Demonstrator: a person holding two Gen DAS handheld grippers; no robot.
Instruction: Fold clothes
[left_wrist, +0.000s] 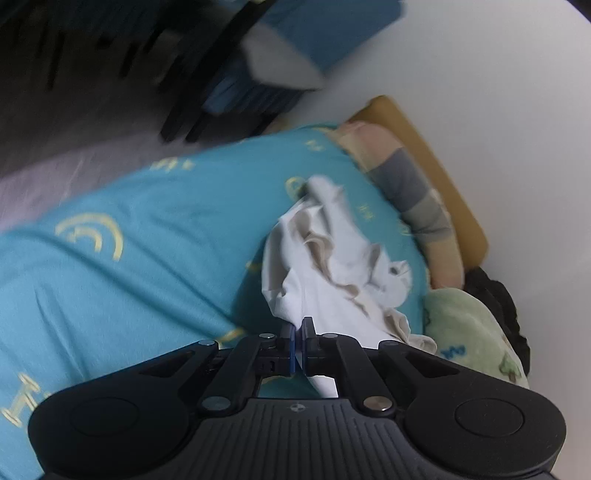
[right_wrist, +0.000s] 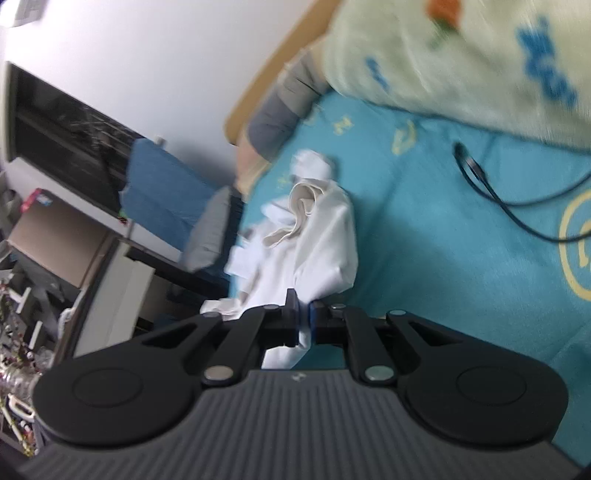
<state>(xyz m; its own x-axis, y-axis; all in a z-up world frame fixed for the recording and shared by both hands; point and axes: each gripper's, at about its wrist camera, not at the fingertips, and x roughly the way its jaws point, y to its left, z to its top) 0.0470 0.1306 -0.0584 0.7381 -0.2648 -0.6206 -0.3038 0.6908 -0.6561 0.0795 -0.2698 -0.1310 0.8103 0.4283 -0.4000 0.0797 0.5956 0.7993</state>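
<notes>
The left gripper (left_wrist: 298, 325) is clamped on an edge of the white garment (left_wrist: 325, 258), which trails crumpled toward one o'clock over the teal bedsheet (left_wrist: 147, 240). The right gripper (right_wrist: 303, 308) pinches the same garment (bunched, unfolded); a black cable (right_wrist: 495, 192) lies at two o'clock.

- the white garment (left_wrist: 328, 266) is smeared by motion blur, and its lower edge is hidden behind the left gripper (left_wrist: 298, 325).
- in the right wrist view, the pale green blanket (right_wrist: 461, 59) beyond the garment (right_wrist: 317, 240) is blurred and cut off by the top edge.
- the black cable (right_wrist: 517, 199) beside the garment is cut off at the right edge.
</notes>
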